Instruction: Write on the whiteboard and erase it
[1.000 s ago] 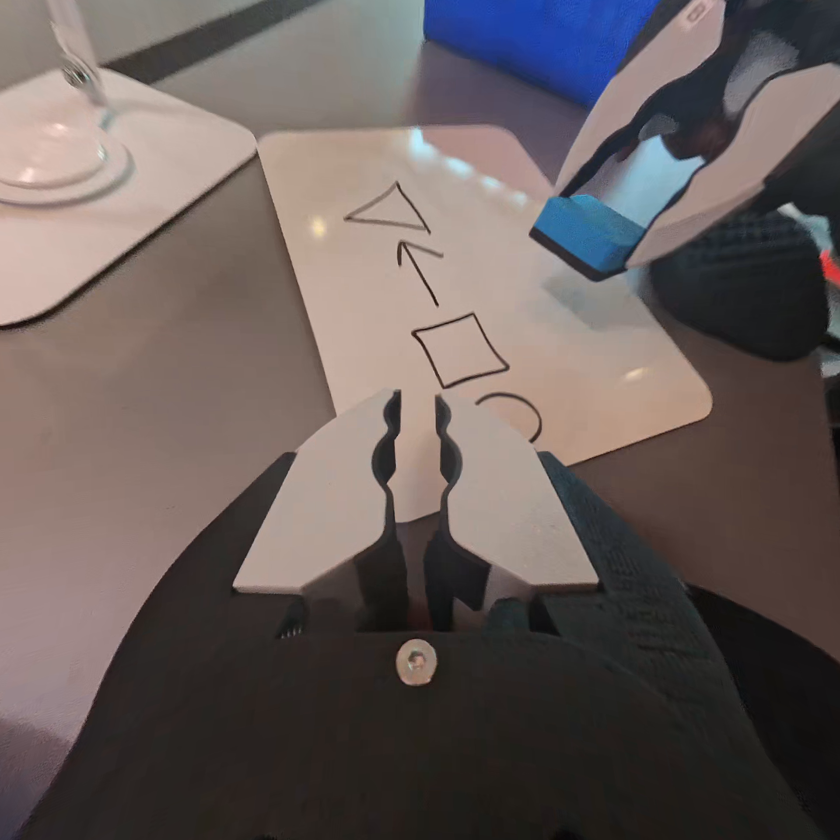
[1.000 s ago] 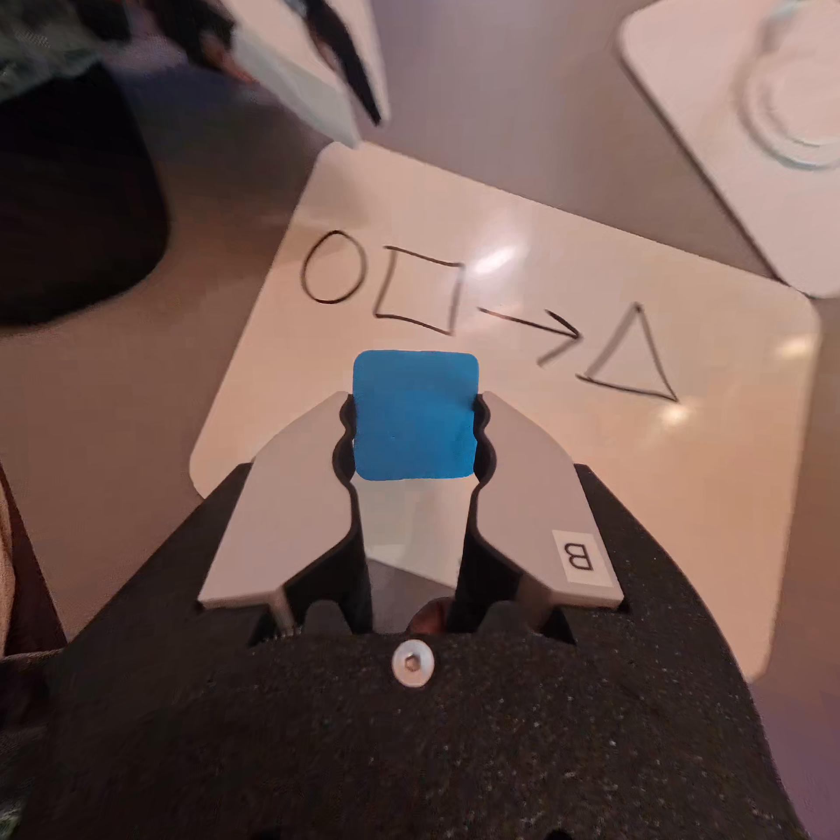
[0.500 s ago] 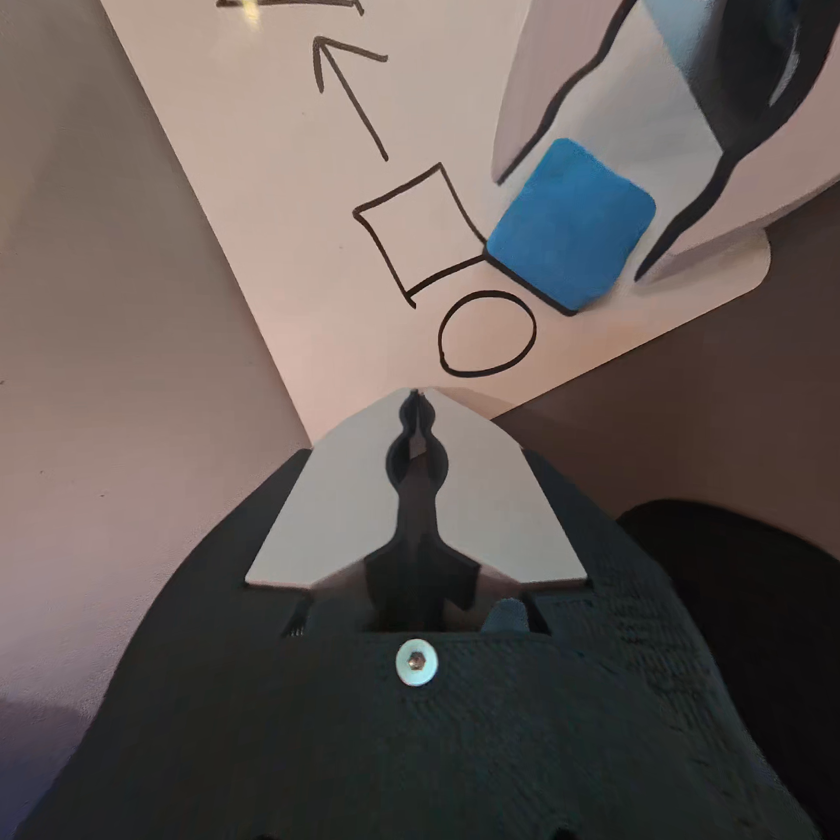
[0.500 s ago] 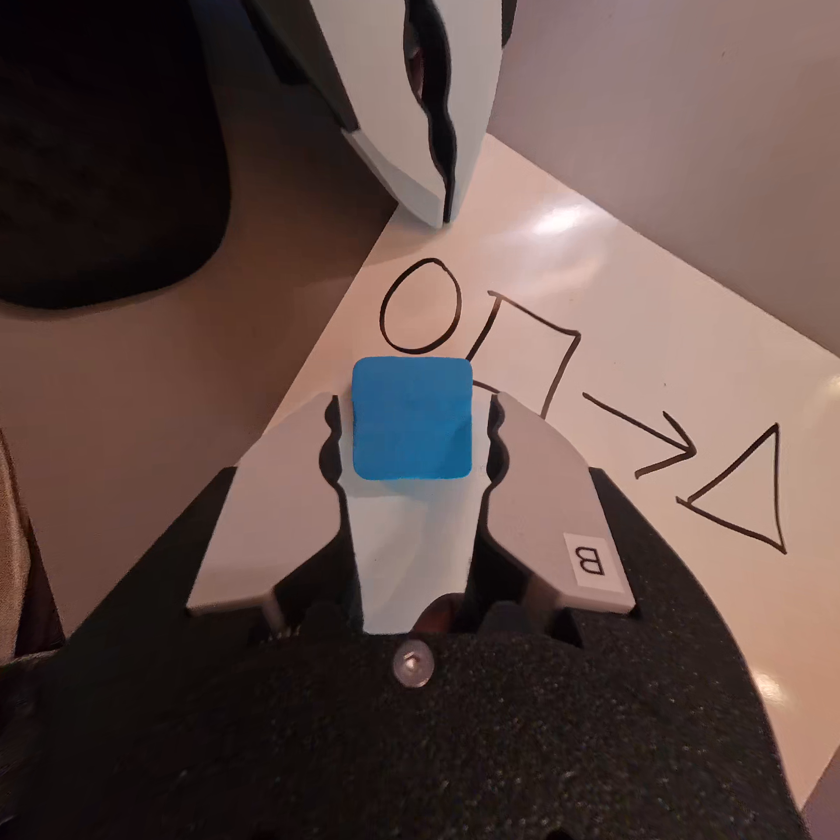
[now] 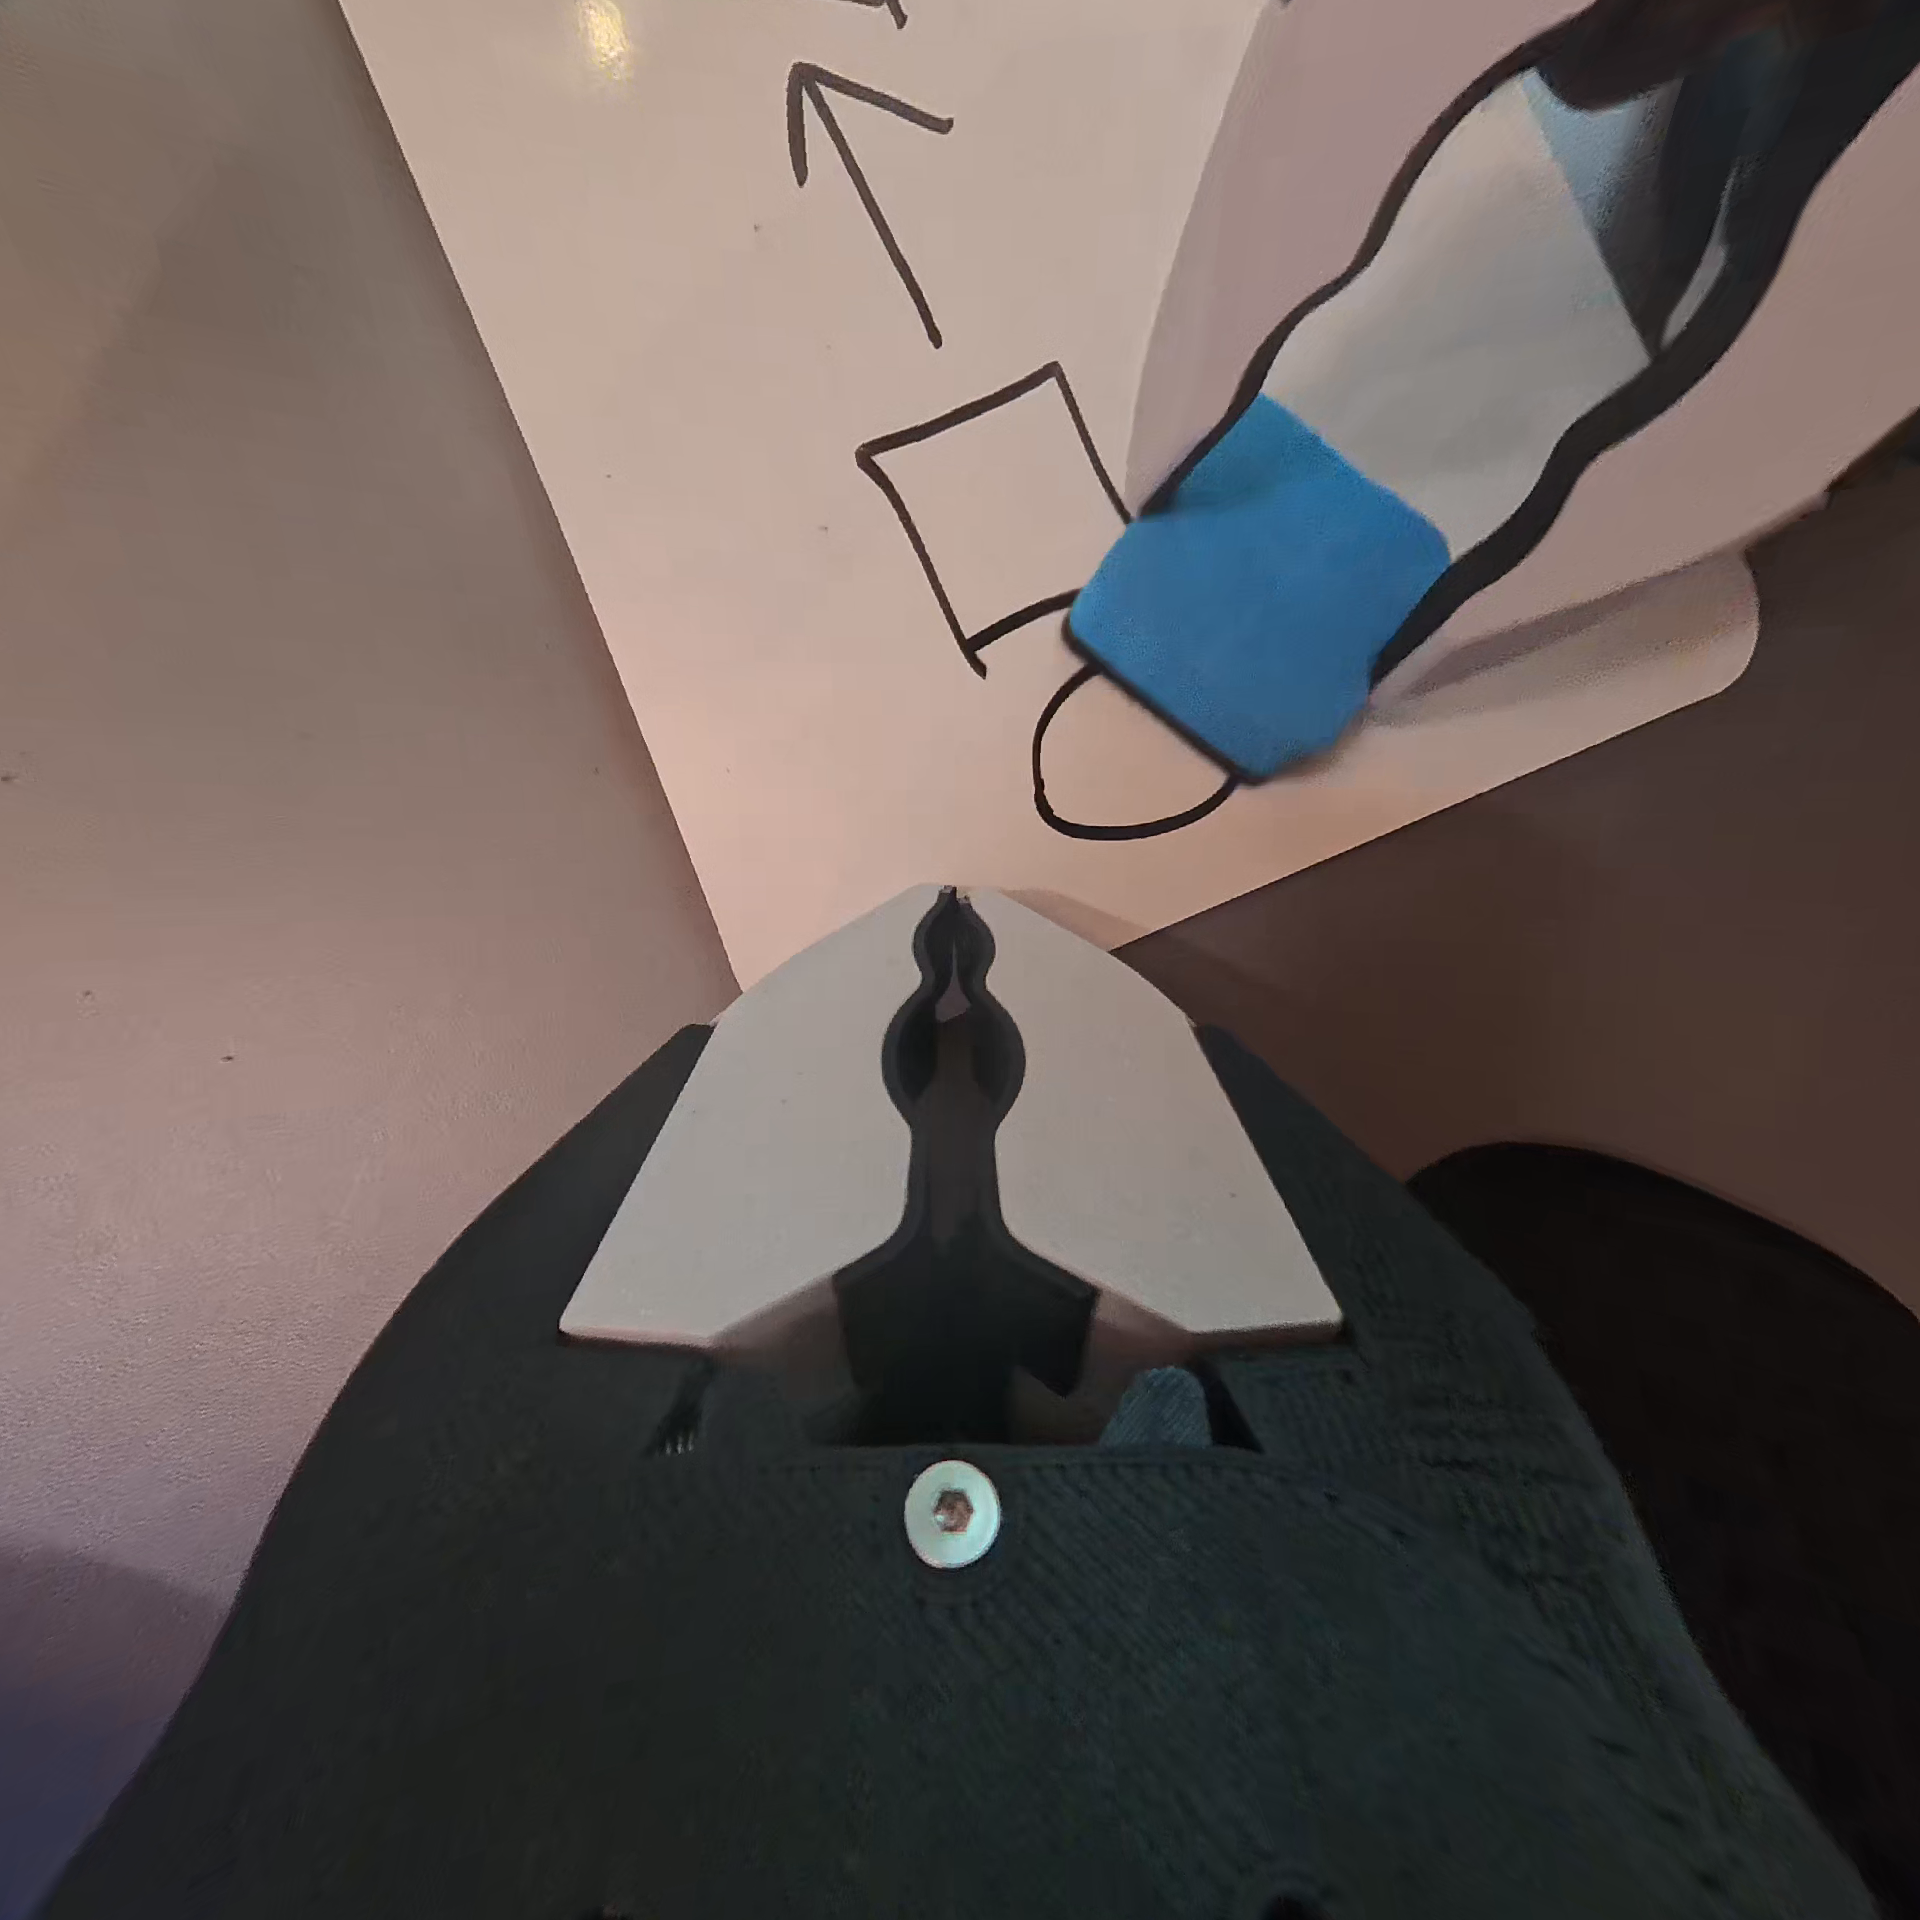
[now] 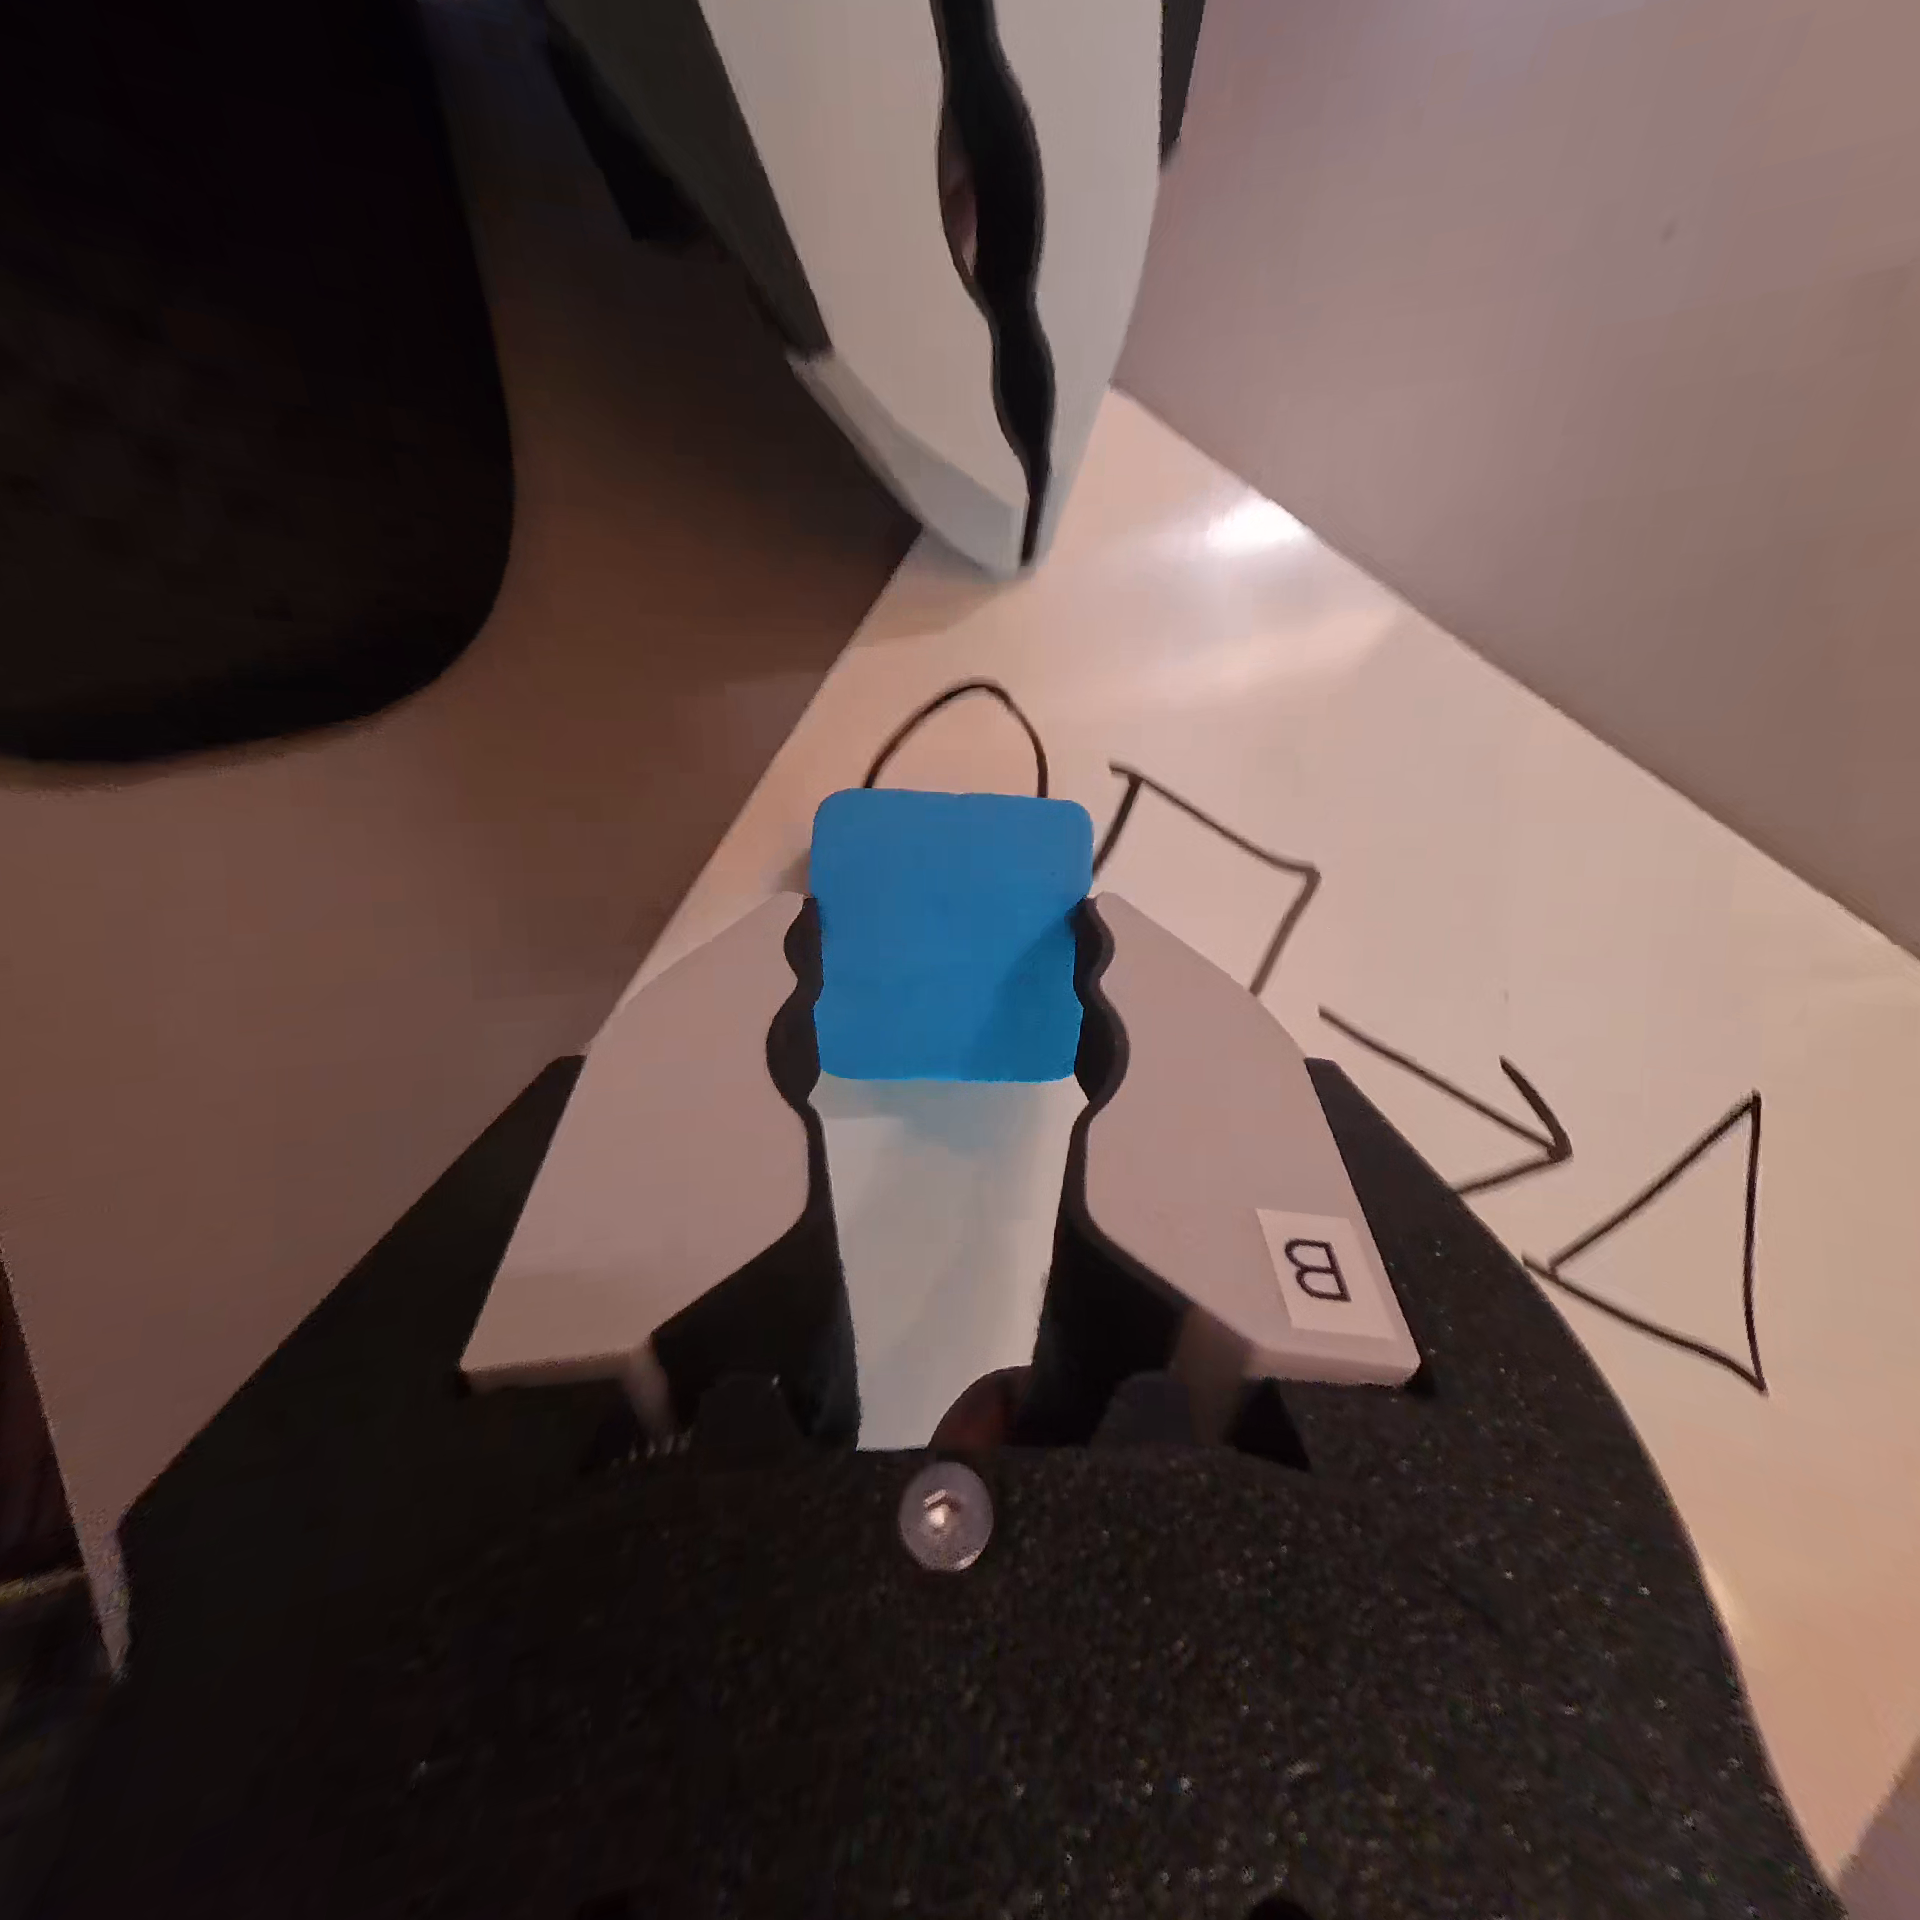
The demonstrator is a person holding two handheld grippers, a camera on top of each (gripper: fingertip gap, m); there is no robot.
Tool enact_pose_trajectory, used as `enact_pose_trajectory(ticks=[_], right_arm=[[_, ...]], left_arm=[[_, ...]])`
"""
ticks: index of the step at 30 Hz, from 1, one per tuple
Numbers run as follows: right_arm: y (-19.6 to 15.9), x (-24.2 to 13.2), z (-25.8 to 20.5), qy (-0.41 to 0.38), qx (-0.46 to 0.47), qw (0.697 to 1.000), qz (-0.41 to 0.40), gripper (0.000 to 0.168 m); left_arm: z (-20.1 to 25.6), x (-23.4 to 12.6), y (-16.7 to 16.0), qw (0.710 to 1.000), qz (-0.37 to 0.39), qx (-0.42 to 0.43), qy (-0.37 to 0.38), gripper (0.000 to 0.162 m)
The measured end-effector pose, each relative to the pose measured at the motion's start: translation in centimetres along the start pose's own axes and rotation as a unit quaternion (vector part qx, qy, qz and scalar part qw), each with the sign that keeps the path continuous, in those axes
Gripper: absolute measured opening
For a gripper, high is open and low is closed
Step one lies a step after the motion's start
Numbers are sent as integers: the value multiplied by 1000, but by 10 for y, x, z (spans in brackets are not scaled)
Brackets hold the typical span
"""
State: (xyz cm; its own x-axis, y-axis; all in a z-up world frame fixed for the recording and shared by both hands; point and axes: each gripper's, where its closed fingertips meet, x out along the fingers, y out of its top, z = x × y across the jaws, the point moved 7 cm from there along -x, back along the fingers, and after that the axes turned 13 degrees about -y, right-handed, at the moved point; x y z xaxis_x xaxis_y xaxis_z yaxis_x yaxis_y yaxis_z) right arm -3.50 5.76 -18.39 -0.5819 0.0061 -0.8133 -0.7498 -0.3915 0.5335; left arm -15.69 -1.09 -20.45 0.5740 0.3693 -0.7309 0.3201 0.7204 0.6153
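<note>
The whiteboard [image 5: 675,416] lies flat on the table with a black arrow [image 5: 873,208], square [image 5: 987,520] and circle [image 5: 1122,831] drawn on it. A triangle [image 6: 1683,1247] shows in the right wrist view. My right gripper [image 6: 945,909] is shut on the eraser [image 6: 945,935], white with a blue pad. The pad [image 5: 1247,603] rests on the board over the circle's edge and the square's corner. My left gripper [image 5: 948,896] is shut and empty, with its tips at the board's near corner. It also shows in the right wrist view [image 6: 1023,540].
A black rounded object [image 5: 1714,1403] sits on the brown table beside the board's near edge and also shows in the right wrist view [image 6: 208,416]. Bare table [image 5: 260,727] lies left of the board. Some 7 cm of space lies between my two pairs of fingers.
My left gripper has shut and come down to the board's near corner. My right gripper has lowered the eraser onto the board and slid it toward the circle.
</note>
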Motion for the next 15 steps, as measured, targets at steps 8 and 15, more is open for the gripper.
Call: enact_pose_trajectory(ticks=[8,15], right_arm=[[12,9,9,1,-34,999,-19,47],[21,15,14,35,-73,996,-40,47]], left_arm=[[-2,-2,-1,1000,2,12,17,2],[-2,-2,-1,1000,2,15,20,1]])
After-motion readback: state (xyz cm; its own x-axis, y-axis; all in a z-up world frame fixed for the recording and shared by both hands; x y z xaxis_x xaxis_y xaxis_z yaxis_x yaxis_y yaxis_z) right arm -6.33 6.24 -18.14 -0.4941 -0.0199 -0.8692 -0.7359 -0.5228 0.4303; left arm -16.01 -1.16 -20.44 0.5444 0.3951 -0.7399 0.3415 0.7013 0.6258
